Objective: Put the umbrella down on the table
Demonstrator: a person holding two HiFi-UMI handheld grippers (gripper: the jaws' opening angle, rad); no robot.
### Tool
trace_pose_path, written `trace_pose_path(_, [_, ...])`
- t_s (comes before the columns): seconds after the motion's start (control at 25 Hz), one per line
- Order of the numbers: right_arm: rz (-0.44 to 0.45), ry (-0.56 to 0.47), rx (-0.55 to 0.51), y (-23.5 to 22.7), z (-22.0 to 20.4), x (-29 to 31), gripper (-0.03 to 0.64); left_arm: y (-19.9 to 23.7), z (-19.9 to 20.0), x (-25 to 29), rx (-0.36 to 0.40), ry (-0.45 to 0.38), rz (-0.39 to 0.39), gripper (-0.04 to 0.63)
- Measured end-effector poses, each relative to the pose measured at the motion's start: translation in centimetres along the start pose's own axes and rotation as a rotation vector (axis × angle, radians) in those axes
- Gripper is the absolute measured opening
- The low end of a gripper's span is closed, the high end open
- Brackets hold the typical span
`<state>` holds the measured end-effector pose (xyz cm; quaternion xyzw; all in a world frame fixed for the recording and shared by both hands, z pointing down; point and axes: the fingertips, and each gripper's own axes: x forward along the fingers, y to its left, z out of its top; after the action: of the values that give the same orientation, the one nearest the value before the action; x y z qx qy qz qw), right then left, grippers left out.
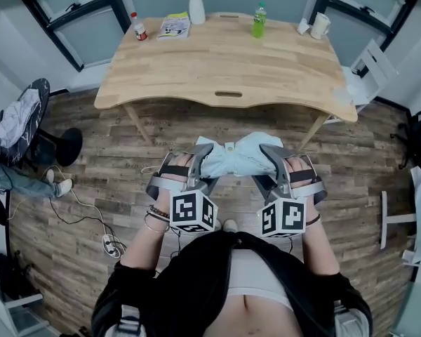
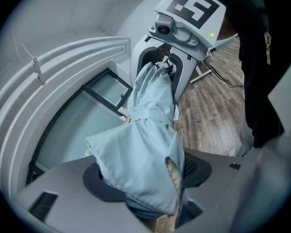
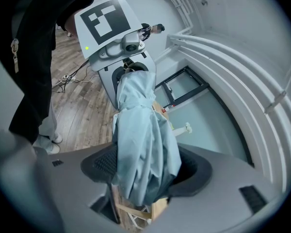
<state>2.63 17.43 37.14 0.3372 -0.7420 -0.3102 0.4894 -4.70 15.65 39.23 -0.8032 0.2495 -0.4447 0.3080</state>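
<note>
- Surface [image 1: 224, 65]: a pale wooden top on slanted legs, standing on a plank floor [image 1: 126, 153] ahead of the person, with dark-framed windows behind it.
- Along the far edge of the surface stood a small red-capped bottle [image 1: 139, 30], a booklet [image 1: 174, 25], a white spray bottle [image 1: 196, 4], a green bottle [image 1: 259, 21] and a white mug [image 1: 320, 25]. The near half was bare wood.
- Room: a dark chair [image 1: 28, 111] draped with clothes stood at the left, a white chair [image 1: 370, 63] was at the surface's right end, and a power strip [image 1: 111, 245] with its cable lay on the floor.
- Umbrella [image 1: 238, 156]: folded, light blue, held level in the air over the floor, short of the surface's near edge and not touching it.
- Left gripper [image 1: 195, 161] was clamped on the umbrella's left end and right gripper [image 1: 281, 161] on its right end, the two facing each other.
- Head view only: the surface, the things on it, and the gap between it and the umbrella.
- Gripper views only: the dark pads pressed into the bunched cloth on both sides, a cloth strap [image 2: 148, 115] wrapped round the umbrella's middle, the opposite gripper's camera, and white rails along the wall.
</note>
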Motion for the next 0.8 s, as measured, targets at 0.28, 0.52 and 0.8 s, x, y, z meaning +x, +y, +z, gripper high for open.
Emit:
trace_pose_path(0.28, [0.003, 0.003, 0.010, -0.2, -0.6, -0.1, 0.321, 0.0, 0.6, 0.4, 0.006, 0.002, -0.003, 0.285])
trace_pose_path(0.52, [-0.005, -0.011, -0.011, -0.3, -2.2, -0.4, 0.321, -0.4, 1.8, 1.3, 0.002, 0.002, 0.008, 0.285])
trace_pose_path(0.8, [0.024, -0.015, 0.009, 0.2, -2.5, 0.5, 0.321, -0.8, 1.2, 2.1, -0.008, 0.021, -0.011, 0.285])
